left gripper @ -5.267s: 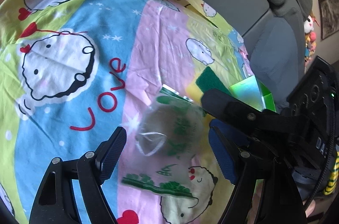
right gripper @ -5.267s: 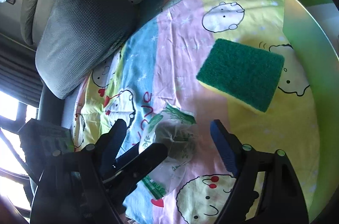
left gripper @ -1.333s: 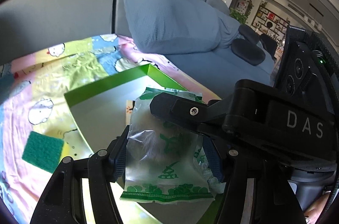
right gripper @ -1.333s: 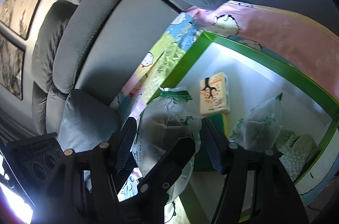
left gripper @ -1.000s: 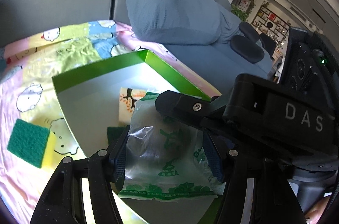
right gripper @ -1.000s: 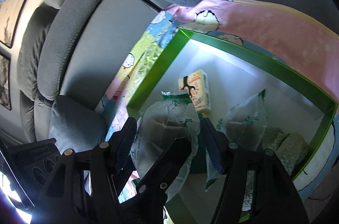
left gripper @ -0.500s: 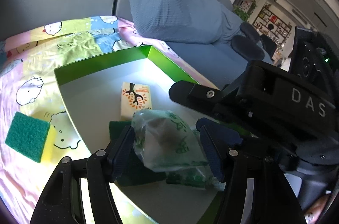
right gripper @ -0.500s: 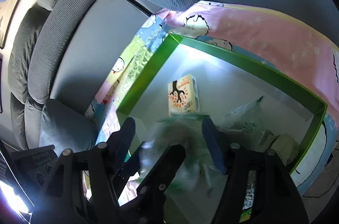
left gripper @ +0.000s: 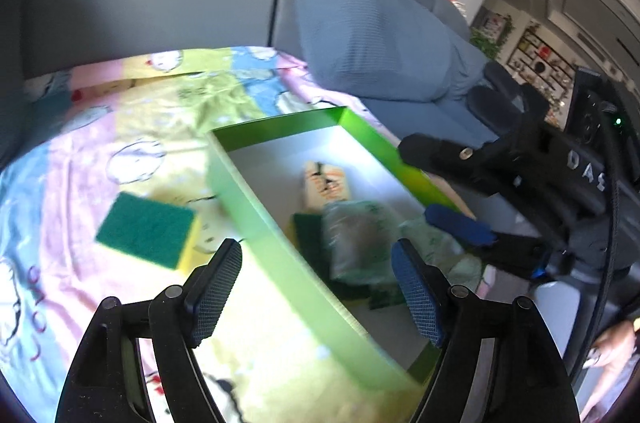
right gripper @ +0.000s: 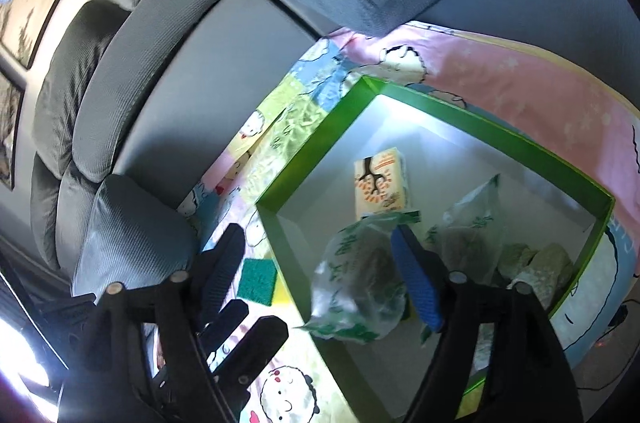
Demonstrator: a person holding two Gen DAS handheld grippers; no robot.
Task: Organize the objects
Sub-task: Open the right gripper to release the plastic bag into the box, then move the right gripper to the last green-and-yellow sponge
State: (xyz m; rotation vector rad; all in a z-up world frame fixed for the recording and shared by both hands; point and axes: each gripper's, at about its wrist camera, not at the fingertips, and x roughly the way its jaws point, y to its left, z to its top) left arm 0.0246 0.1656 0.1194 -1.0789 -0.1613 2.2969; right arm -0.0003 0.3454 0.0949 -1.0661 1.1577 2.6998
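Left of the shallow green-walled box with a grey floor (left gripper: 256,207), a green-and-yellow scouring sponge (left gripper: 150,229) lies on the cartoon-print sheet (left gripper: 132,111), not yet put away, I judge. My left gripper (left gripper: 316,287) has its jaws wide apart, holding nothing. Inside the box lie a clear plastic bag with green print (right gripper: 360,283), a small orange-patterned carton (right gripper: 380,189) and more bags. My right gripper (right gripper: 316,275), also spread, grips nothing.

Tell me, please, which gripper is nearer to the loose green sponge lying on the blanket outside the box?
Left. The left gripper hangs open straddling the green box's near wall, with the green sponge just beyond its left finger. The right gripper is open over the box interior, farther away.
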